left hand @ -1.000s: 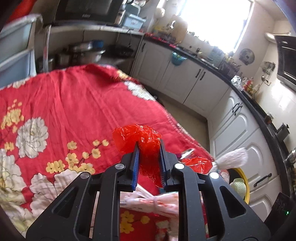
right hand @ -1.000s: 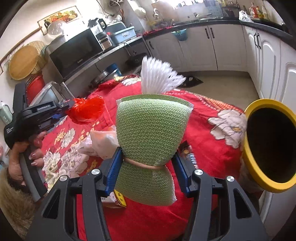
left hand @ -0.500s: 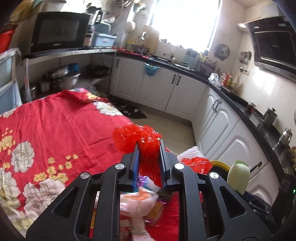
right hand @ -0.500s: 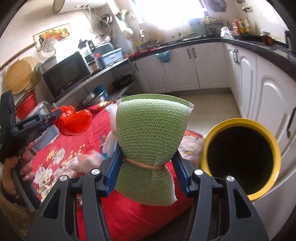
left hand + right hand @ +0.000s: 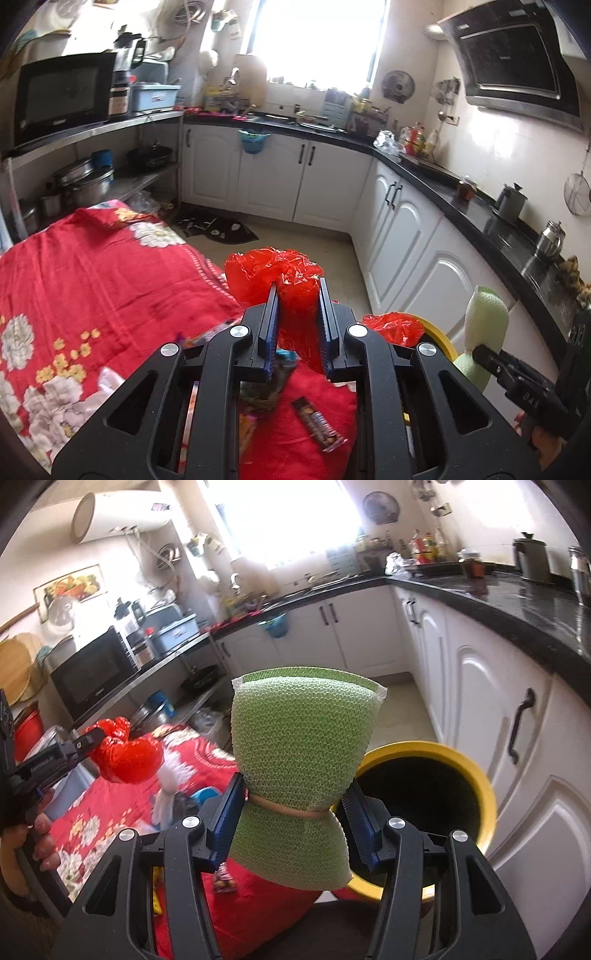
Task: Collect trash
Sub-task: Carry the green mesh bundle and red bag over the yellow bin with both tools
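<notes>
Left gripper (image 5: 295, 314): jaws narrow, blue pads clamped on a crumpled red plastic bag (image 5: 280, 273), which bulges out above and ahead of the fingertips and hangs a little below them. Seen from the right wrist cam, same bag is a red ball at the tip of the left gripper, up off the table.

Right gripper (image 5: 293, 801): jaws approx. half open, pads pressing both sides of a green foam-mesh sleeve (image 5: 303, 746) at its waist, where a tan rubber band (image 5: 291, 810) cinches it; sleeve stands upright, flaring above and below the band.

Pose: both grippers tilt downward, held side by side, left gripper to the left. A hand (image 5: 35, 834) w/ painted nails wraps the left gripper's handle at the lower left edge of the right cam view. Left cam shows the right gripper (image 5: 480, 354) w/ the green sleeve at lower right.

Setting: round yellow-rimmed bin (image 5: 480, 775) w/ dark inside sits just beyond and right of the right gripper, beside white cabinet doors (image 5: 498, 686). Red floral tablecloth (image 5: 92, 280) covers the table; small wrappers lie on it, incl. a dark brown snack-bar wrapper (image 5: 317, 424) below the left gripper. A 2nd scrap of red plastic (image 5: 393, 326) lies at the bin's rim.

Writing: white lettering on the left gripper's body in the right cam and on the black microwave (image 5: 62, 92); both too small to read.
</notes>
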`<state>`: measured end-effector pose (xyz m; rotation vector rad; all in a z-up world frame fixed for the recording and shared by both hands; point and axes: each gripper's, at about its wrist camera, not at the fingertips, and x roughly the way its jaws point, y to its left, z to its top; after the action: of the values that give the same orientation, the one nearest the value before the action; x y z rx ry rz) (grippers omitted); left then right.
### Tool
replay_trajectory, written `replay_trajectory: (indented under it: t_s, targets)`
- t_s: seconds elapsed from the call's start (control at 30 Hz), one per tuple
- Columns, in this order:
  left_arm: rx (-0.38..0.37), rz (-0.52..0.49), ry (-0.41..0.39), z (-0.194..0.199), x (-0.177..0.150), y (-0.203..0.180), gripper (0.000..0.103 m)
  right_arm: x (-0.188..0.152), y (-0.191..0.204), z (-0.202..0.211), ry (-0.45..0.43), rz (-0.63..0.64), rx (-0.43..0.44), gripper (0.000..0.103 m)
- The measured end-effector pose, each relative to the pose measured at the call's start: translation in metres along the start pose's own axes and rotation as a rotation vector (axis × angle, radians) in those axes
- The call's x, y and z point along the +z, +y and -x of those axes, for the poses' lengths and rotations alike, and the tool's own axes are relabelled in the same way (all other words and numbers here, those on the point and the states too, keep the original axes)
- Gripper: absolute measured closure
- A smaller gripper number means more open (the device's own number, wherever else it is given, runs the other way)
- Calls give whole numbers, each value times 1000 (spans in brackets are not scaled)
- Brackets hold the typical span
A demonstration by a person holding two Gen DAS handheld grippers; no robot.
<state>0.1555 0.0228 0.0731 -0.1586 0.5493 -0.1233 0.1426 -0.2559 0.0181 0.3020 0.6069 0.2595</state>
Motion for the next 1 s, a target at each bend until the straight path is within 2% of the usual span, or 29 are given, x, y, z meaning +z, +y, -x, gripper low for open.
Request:
replay_trajectory:
  t_s: [0.43, 0.67, 1.0]
  targets:
    - [-52, -102, 25, -36, -3, -64, 90, 14, -44, 15, -48, -35, -96, 51]
    - [-68, -145, 55, -63, -9, -94, 90, 14, -61, 11, -37, -25, -155, 51]
    - [-54, -185, 119, -110, -21, -123, 90, 4, -79, -13, 17, 2, -237, 51]
